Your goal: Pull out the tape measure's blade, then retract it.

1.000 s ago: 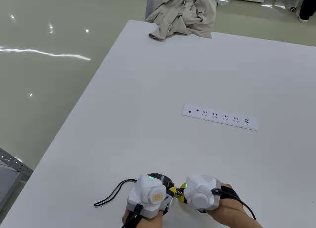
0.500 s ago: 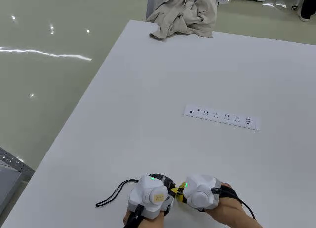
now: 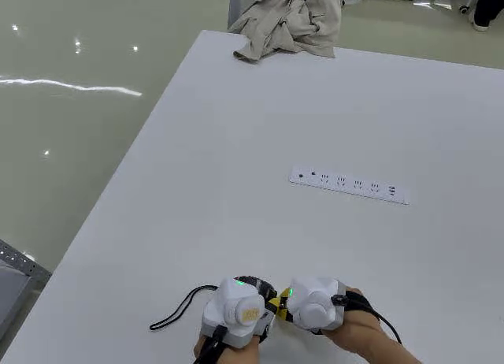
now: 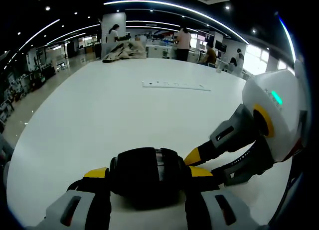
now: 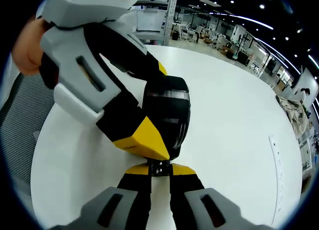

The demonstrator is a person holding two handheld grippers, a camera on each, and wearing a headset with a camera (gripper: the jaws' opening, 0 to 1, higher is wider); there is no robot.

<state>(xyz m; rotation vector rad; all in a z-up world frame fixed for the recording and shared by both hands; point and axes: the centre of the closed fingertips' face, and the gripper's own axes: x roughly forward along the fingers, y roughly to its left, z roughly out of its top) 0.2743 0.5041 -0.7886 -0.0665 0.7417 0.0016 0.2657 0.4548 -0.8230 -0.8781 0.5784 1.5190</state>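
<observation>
Black tape measure (image 4: 149, 176) lay at the near edge of the bench (image 3: 236, 143), its case clamped in my left gripper (image 4: 148, 171), my right gripper (image 5: 160, 172) pinched on the blade tip (image 5: 159, 167). I judged the pull barely begun, with retraction all to come. The blade mouth faced the right gripper, its long axis running gripper to gripper.

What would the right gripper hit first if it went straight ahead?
The black tape measure, clamped in the left gripper, sits right ahead of the right gripper, which seems to pinch its blade tip.
</observation>
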